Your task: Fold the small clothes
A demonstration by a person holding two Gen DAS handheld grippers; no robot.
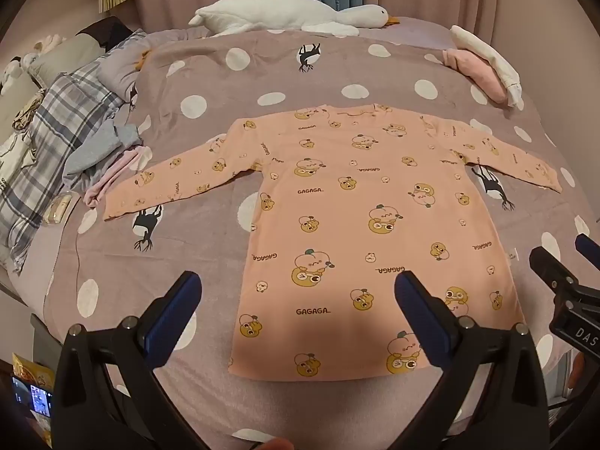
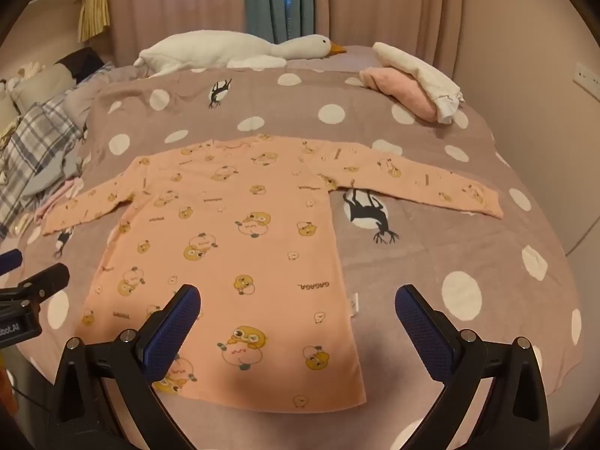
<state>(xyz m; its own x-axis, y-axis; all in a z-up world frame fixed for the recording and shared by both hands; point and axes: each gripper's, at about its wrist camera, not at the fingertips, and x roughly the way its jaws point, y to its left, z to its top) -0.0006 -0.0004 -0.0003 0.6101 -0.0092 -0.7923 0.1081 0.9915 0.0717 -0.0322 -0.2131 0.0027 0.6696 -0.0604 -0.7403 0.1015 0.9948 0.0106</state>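
Both tongs [image 1: 298, 288] [image 2: 298, 300] gape, empty, above flat pink shirt [image 1: 360, 225] on bed [image 1: 210, 247].

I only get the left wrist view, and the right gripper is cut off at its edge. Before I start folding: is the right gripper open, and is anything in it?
Observer: The right gripper is open, with nothing held between its fingers.
Operator: Where does it sit relative to the shirt?
Observer: In its own view it straddles the pink shirt's right side edge near the hem. One finger is in front of the cloth, the other in front of the dotted bedspread.
Operator: Anything past the bed on that side?
Observer: A white wall socket on the wall to the right of the bed.
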